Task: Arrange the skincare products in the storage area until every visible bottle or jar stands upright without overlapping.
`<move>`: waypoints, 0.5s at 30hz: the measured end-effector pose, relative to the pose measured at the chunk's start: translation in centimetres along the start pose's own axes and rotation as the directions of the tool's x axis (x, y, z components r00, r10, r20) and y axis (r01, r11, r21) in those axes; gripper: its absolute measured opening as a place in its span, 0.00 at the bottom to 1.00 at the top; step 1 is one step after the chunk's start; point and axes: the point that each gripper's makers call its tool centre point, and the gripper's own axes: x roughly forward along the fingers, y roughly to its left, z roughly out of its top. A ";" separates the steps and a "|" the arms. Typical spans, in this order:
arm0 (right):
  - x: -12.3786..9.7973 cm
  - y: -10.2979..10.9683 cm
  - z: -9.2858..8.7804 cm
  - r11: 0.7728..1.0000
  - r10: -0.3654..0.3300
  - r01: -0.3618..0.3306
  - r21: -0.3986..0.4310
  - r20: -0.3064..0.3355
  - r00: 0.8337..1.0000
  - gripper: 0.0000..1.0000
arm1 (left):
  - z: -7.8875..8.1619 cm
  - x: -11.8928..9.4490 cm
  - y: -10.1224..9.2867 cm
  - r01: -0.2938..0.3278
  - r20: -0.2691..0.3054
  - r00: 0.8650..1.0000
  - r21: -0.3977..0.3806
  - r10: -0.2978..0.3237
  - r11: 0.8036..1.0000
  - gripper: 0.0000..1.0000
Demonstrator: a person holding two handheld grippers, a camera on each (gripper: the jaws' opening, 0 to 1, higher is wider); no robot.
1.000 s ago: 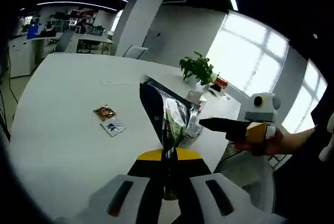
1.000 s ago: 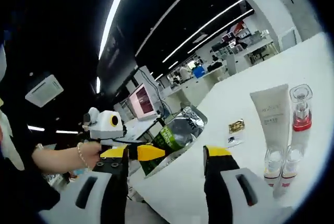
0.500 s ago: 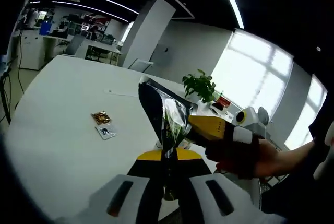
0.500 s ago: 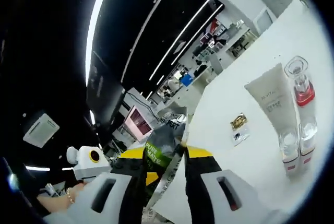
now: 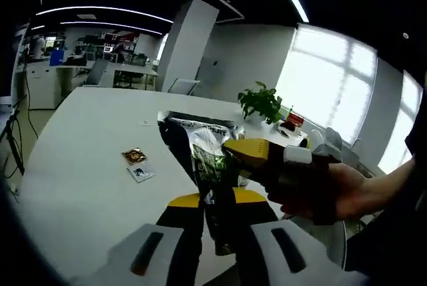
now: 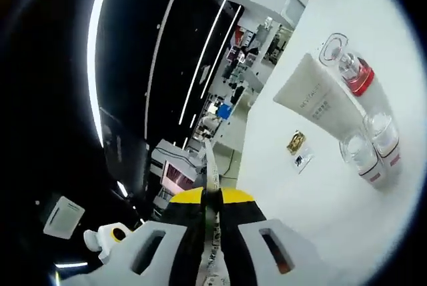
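A silver pouch with green print (image 5: 208,156) hangs above the white table (image 5: 87,166), and my left gripper (image 5: 215,199) is shut on its lower edge. My right gripper (image 5: 248,151), held by a hand, comes in from the right and is clamped on the pouch's side. In the right gripper view the pouch (image 6: 212,166) appears edge-on between the shut jaws of my right gripper (image 6: 212,196). Further along the table stand a white tube (image 6: 317,99), a clear bottle with a red band (image 6: 348,69) and two small clear jars (image 6: 363,156), close together.
Two small sachets (image 5: 137,164) lie flat on the table to the left of the pouch; the sachets (image 6: 297,149) lie just before the jars. A potted plant (image 5: 261,103) stands at the far edge. Desks and a pillar fill the office behind.
My right gripper, open a second ago, has moved in and shut on the pouch. The pouch has turned more face-on to the left gripper view. The right gripper view has rolled.
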 end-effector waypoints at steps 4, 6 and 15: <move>-0.6 0.0 0.6 0.997 0.018 -0.021 -0.071 -0.039 0.999 0.02 | 0.1 -0.7 0.2 0.022 0.011 1.000 0.038 -0.023 0.999 0.07; -0.8 -0.4 1.0 0.997 0.005 -0.008 -0.074 -0.038 0.999 0.01 | 0.8 -1.1 0.0 0.049 0.045 0.998 0.013 -0.050 0.999 0.07; -1.7 4.3 1.9 0.969 0.230 -0.223 0.104 -0.066 0.971 0.01 | 1.5 -1.4 -0.5 0.182 0.078 0.981 -0.066 -0.177 0.981 0.51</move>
